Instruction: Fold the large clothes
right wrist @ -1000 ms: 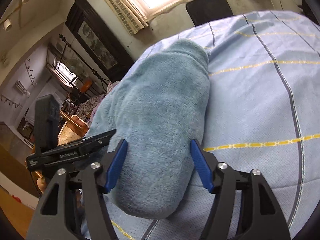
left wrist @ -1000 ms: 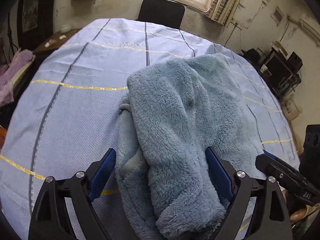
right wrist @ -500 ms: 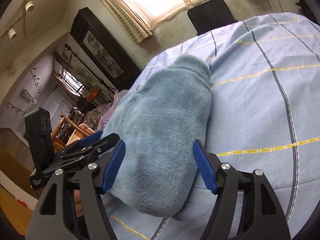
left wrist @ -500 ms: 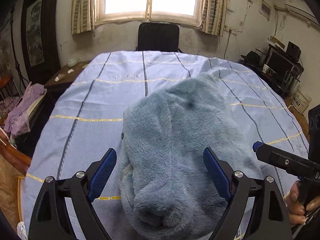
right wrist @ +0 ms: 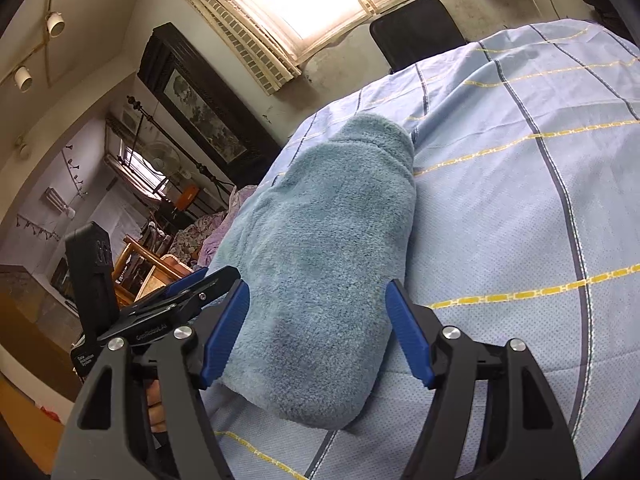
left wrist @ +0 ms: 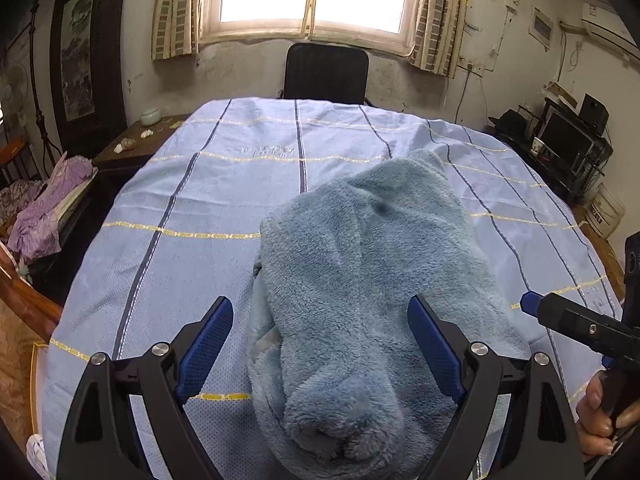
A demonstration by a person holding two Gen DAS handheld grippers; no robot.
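Note:
A fluffy blue-grey garment (left wrist: 360,288) lies folded in a thick bundle on the light blue striped sheet (left wrist: 180,200), near the table's front edge. My left gripper (left wrist: 320,344) is open above its near end, fingers wide on either side and not touching it. The right wrist view shows the same garment (right wrist: 328,264) as a long roll. My right gripper (right wrist: 318,332) is open too, its blue pads either side of the near end. The right gripper's tip (left wrist: 568,316) shows at the right of the left view; the left gripper's body (right wrist: 168,312) at the left of the right view.
A black chair (left wrist: 326,72) stands at the table's far end under the window. Purple cloth (left wrist: 44,208) lies on furniture to the left, electronics shelves (left wrist: 568,140) stand to the right. A hand (left wrist: 604,412) holds the right gripper at the lower right edge.
Both grippers have pulled back and up from the garment. The left view has tilted up to show the window and chair. The garment stays folded on the sheet.

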